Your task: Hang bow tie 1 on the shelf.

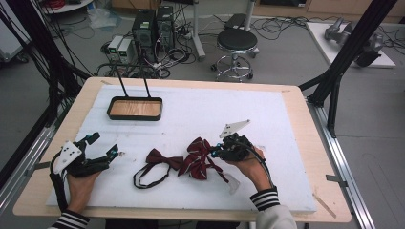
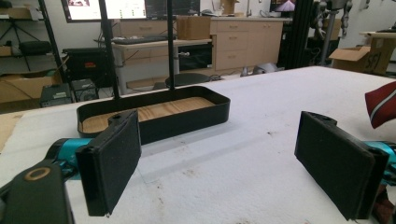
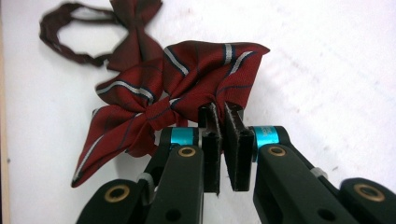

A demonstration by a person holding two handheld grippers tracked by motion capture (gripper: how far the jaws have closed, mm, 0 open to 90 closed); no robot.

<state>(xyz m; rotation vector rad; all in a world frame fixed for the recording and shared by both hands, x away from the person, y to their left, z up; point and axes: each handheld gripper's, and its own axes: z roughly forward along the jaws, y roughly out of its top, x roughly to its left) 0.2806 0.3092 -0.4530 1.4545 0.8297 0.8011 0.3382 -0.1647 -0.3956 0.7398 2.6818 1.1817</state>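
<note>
While your right gripper (image 3: 223,133) sits with its fingers (image 3: 211,140) nearly together, the right gripper view puts the edge of the striped bow tie (image 3: 177,88) right at their tips; a narrow gap still shows between the pads, and you cannot tell from it whether cloth is actually pinched. From the high view the same striped bow tie (image 1: 199,157) lies on the white mat (image 1: 267,124) of the bench (image 1: 305,143), just ahead of those fingers, with your right hand (image 1: 250,167) wrapped around the tool. That view also shows what the close one crops: a plain dark red bow tie (image 1: 160,160) with its looped strap, lying just beyond the striped one and touching it, between your two grippers. Your left gripper (image 1: 102,150) rests at the other end of the mat, fingers spread wide and released. Looking along them, the left gripper view shows bare mat between the pads (image 2: 112,163), the black tray with a wooden floor (image 2: 154,112) well beyond the fingertips, and a corner of striped cloth past the far finger.
</note>
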